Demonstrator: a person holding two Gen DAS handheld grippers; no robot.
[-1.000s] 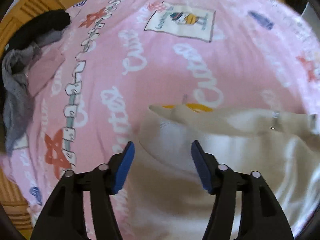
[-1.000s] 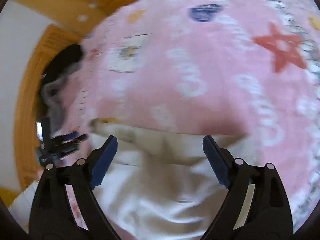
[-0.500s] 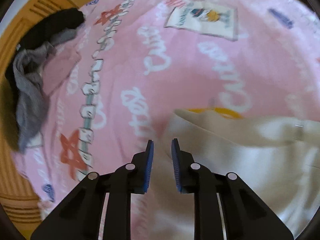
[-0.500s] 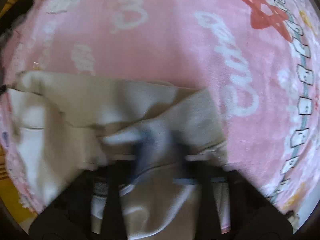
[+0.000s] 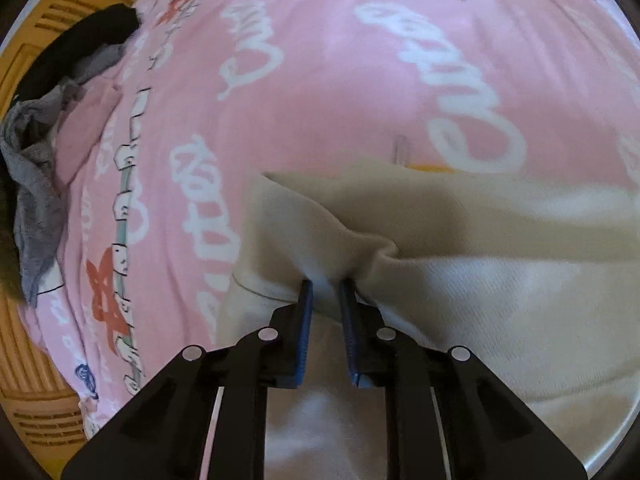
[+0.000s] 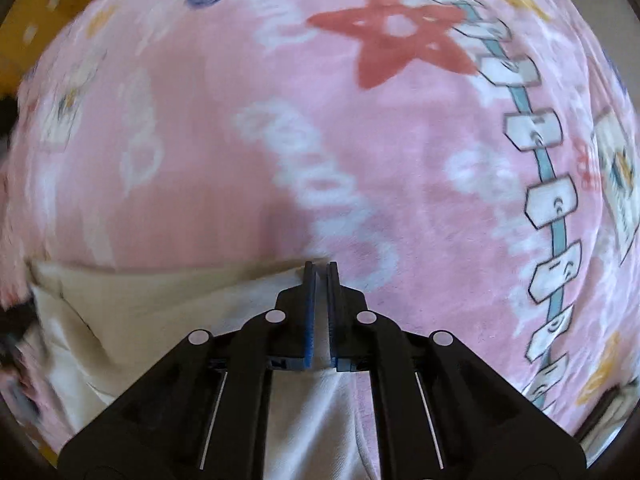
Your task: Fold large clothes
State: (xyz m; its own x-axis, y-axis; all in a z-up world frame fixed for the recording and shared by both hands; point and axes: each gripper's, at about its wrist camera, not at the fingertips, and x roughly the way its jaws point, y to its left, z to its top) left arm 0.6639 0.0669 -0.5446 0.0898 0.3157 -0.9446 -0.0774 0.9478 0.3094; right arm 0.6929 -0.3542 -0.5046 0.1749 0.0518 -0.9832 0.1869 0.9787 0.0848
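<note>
Ahead of both tools the pink blanket lies flat and bare, giving open passage. At the far left edge a heap of dark clothes blocks the way beside the wooden frame.

There was one cream garment and one pink printed blanket beneath it. Two grippers were there, the left gripper and the right gripper. One heap of dark and grey clothes lay at the blanket's left edge.
</note>
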